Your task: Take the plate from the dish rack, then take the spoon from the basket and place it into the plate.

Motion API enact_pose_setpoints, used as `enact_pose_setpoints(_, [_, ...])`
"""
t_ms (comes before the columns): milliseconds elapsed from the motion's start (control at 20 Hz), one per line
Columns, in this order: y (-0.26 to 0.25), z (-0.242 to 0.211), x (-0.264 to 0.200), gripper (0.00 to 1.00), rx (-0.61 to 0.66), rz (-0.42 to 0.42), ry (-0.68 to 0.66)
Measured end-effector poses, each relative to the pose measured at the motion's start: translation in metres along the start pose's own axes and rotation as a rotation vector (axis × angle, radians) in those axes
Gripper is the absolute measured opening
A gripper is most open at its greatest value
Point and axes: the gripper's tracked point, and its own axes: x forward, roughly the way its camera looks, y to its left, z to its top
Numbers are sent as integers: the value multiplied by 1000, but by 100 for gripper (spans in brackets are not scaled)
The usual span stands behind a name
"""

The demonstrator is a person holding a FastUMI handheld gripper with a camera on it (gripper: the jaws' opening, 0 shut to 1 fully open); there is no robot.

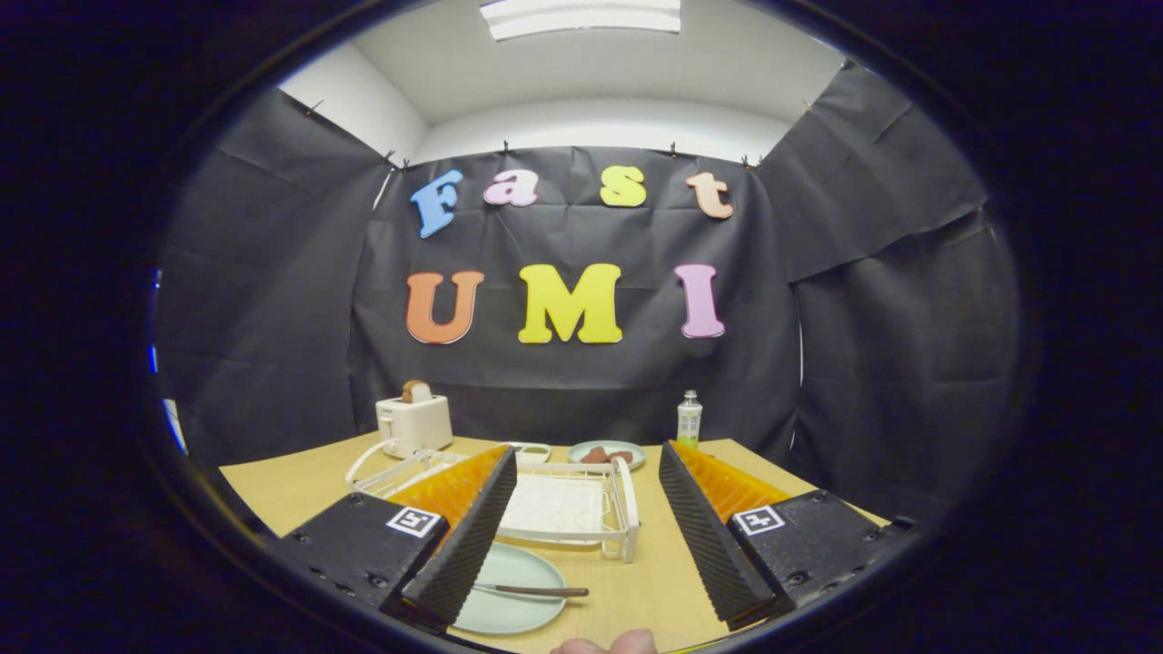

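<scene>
Spoon lies flat on the pale green plate, which sits on the wooden table just in front of the white dish rack. We judge the placing done, so what remains is to draw our gripper straight back and up without brushing the plate's rim. Its fingers stand wide apart, holding nothing. The spoon's long axis runs crosswise to the fingers, parallel to the rack's front edge; we cannot tell which end is the bowl.
</scene>
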Motion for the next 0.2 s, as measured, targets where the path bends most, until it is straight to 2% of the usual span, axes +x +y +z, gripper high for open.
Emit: enact_pose_setpoints(200, [6,-9,-2,100,-20,16,-3])
